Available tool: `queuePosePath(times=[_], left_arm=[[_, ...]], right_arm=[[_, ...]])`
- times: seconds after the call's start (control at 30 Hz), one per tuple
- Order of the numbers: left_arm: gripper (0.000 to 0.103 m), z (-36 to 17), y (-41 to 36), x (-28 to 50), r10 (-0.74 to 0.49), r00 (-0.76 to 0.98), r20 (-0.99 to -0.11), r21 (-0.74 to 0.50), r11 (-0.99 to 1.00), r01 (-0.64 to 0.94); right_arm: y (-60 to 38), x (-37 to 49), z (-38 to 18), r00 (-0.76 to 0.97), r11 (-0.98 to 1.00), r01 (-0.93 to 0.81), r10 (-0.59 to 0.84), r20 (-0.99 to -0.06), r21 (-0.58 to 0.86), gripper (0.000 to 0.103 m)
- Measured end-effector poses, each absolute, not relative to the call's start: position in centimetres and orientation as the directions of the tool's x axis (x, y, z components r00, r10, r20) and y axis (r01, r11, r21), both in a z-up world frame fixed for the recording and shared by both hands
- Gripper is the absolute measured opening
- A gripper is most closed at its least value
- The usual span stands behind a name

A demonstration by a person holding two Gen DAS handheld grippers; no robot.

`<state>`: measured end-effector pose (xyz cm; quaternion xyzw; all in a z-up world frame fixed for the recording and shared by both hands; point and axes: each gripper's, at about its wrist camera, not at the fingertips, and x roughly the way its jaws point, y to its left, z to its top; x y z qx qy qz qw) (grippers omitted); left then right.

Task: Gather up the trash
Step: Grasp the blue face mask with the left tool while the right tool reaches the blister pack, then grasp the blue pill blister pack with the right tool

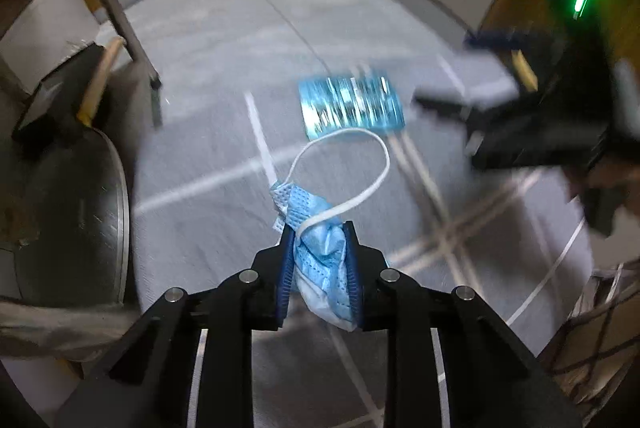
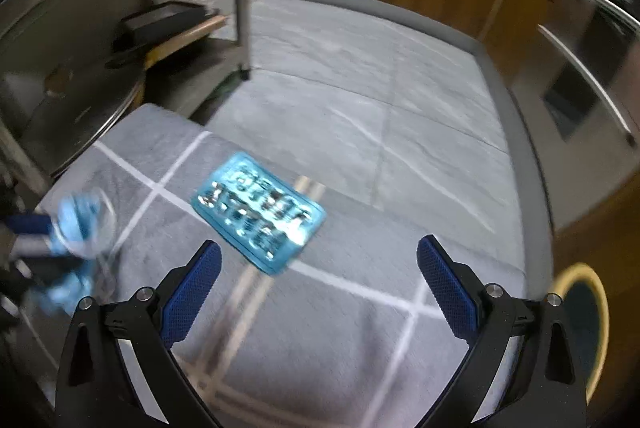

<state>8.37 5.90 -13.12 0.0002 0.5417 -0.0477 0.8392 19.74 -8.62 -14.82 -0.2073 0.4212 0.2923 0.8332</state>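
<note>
The left gripper is clamped on a crumpled blue face mask. The right gripper has its jaws wide apart; the blue blister pack lies on the grey mat just above them, centre frame, its long axis running upper left to lower right.
</note>
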Motion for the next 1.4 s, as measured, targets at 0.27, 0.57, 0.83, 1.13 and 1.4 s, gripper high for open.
queuePosePath(times=[0.27,0.57,0.83,1.13,1.4], left_arm=[[0.023,-12.1,8.4,10.0,-0.093,0.436,-0.895,-0.093,0.995,0.02],[0.023,-13.0,8.5,11.6,-0.121,0.427,-0.896,-0.121,0.992,0.027],[0.023,-13.6,9.2,11.8,-0.121,0.412,-0.903,-0.127,0.992,0.013],[0.023,-13.0,9.0,11.6,-0.126,0.429,-0.894,-0.132,0.991,0.017],[0.023,-12.1,8.7,11.4,-0.144,0.447,-0.883,-0.139,0.989,0.044]], right_arm=[[-6.1,22.2,-17.2,0.363,0.651,-0.759,0.413,-0.835,-0.008,0.097],[-3.2,22.3,-19.6,0.303,0.533,-0.845,0.419,-0.856,-0.038,0.097],[-2.6,22.1,-20.5,0.274,0.509,-0.86,0.41,-0.87,-0.031,0.081],[-3.1,20.6,-19.2,0.259,0.498,-0.867,0.408,-0.875,-0.025,0.05],[-5.1,19.8,-17.0,0.243,0.539,-0.842,0.432,-0.869,0.032,0.018]])
